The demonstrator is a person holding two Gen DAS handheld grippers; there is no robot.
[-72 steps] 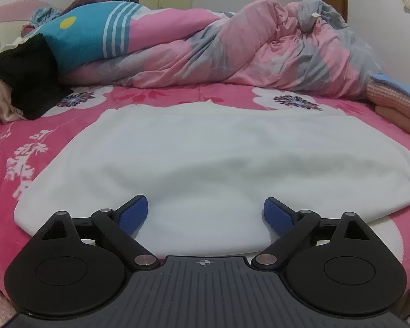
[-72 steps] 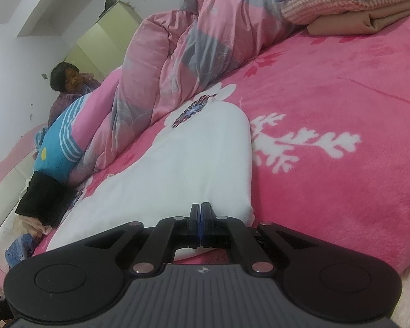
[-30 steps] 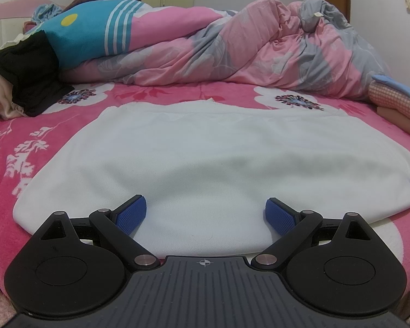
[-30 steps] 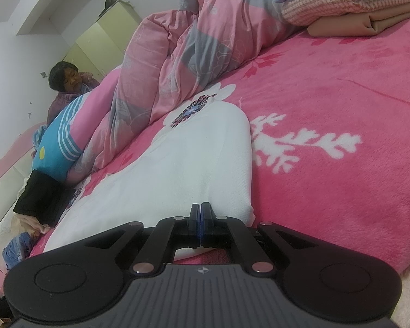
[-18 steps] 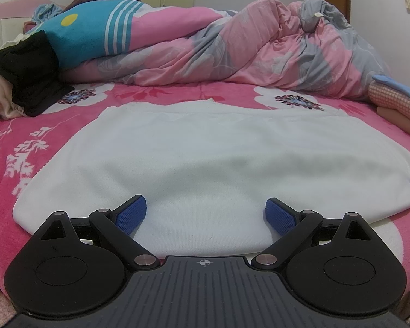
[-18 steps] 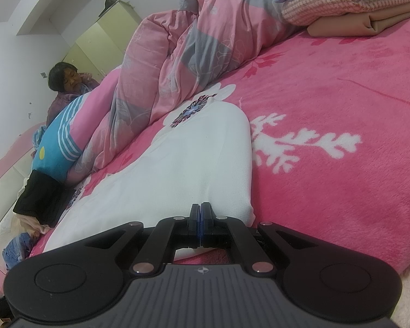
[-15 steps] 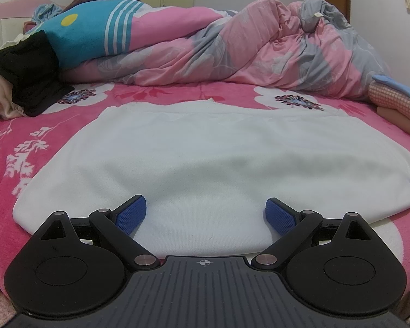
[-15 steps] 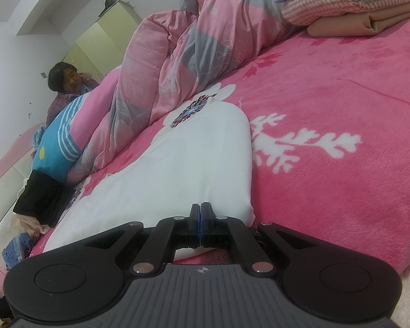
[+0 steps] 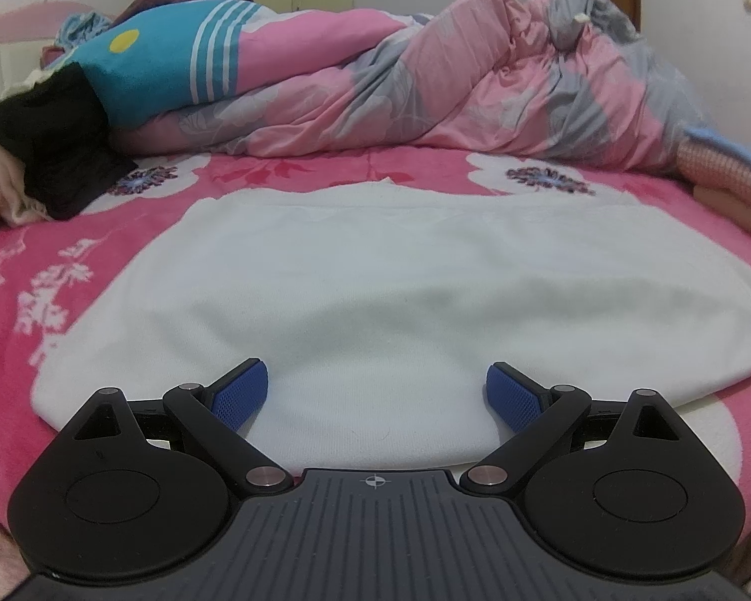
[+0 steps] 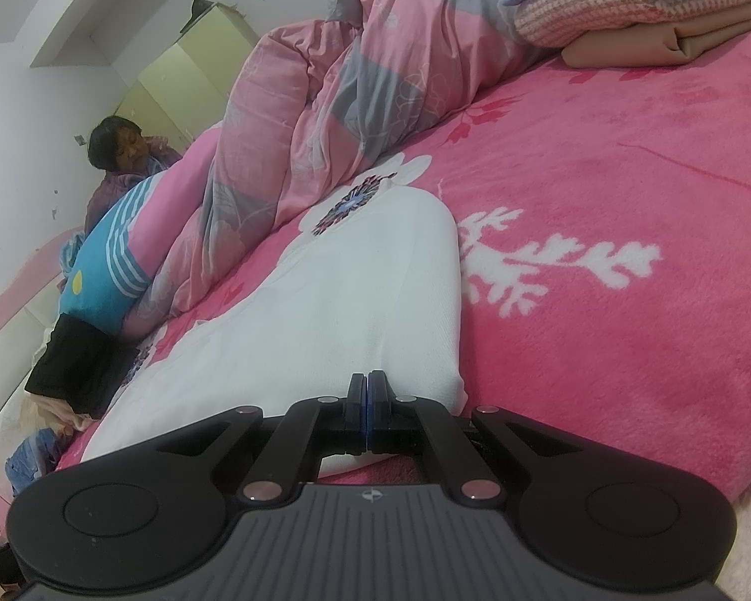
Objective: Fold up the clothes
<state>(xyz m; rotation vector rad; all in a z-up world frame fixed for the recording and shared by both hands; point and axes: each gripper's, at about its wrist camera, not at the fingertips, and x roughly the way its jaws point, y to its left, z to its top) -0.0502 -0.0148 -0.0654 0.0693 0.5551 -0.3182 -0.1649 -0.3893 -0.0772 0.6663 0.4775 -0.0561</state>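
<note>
The white garment point(image 9: 375, 290) lies spread flat on the pink bed point(image 10: 601, 190), unchanged over the last seconds, left fingers point(image 9: 375, 395) spread wide over its near hem, right fingers point(image 10: 368, 400) clenched on its near right corner.

The left hand-held gripper point(image 9: 375, 393) hangs spread wide over a white garment point(image 9: 385, 275). The garment lies flat on the pink bed point(image 9: 40, 260).
</note>
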